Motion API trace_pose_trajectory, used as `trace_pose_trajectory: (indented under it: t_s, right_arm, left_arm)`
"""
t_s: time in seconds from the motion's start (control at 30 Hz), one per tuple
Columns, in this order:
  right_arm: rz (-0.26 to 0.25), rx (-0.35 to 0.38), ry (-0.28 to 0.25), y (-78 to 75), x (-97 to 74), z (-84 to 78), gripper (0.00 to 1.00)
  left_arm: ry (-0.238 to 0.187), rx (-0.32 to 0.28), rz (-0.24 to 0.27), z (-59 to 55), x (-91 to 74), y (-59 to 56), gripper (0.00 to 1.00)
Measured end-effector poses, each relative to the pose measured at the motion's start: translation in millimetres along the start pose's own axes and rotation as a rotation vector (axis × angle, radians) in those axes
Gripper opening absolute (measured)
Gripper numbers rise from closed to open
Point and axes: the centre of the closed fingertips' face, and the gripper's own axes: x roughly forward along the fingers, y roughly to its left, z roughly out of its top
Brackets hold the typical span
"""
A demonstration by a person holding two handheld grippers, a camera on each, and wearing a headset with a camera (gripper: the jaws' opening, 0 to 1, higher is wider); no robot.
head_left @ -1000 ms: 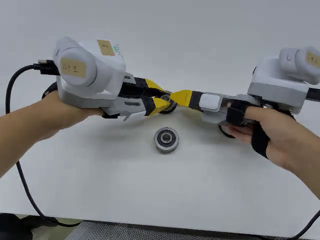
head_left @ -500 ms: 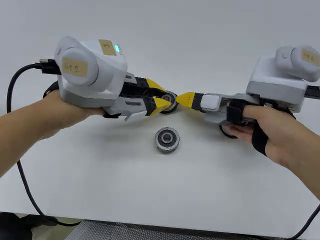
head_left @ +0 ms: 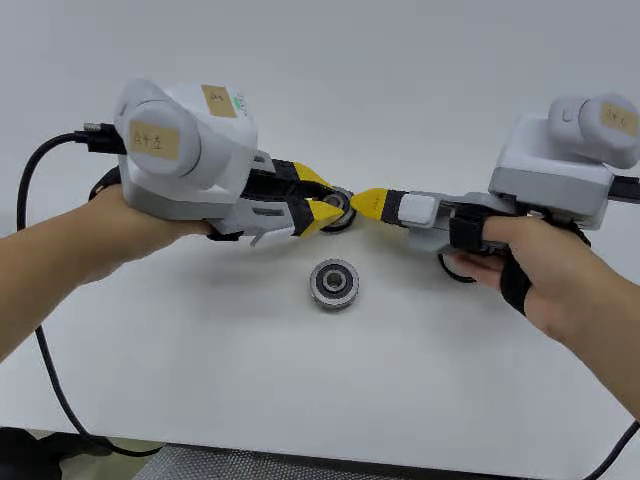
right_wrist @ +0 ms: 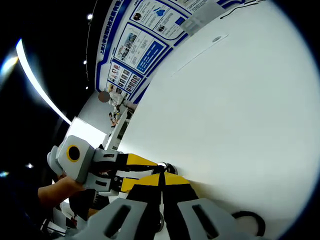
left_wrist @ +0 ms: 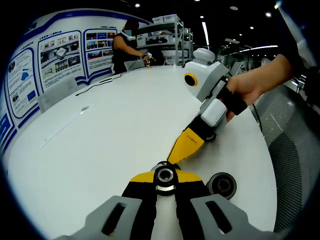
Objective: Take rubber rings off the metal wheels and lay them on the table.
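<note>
As left claw grips a wheel, right claw points toward it.

This looks like a tech lab or demo hall. Blue-and-white poster boards line the curved wall, and metal shelving carries storage bins. Strip lights run across a dark ceiling. A person stands working at the far end of the long white surface.

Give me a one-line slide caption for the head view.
Left gripper clamps a metal wheel, right gripper closed at its rim; second wheel lies on the table.
</note>
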Motion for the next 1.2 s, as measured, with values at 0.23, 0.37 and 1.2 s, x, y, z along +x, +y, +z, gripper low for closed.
trace_pose_trajectory:
  t_s: [0.23, 0.37, 1.2]
  right_arm:
    - [0.010, -0.001, 0.010, 2.3, 2.7, -0.8, 0.01]
    - [0.012, -0.022, 0.014, 2.4, 2.5, -0.6, 0.01]
    - [0.058, -0.034, 0.021, 20.6, 4.6, -0.9, 0.01]
  left_arm:
    - [0.001, -0.001, -0.002, 0.3, -0.1, -0.3, 0.13]
    - [-0.003, -0.002, -0.001, 0.4, -0.2, -0.5, 0.13]
    - [0.002, 0.012, -0.003, 0.3, -0.5, -1.1, 0.13]
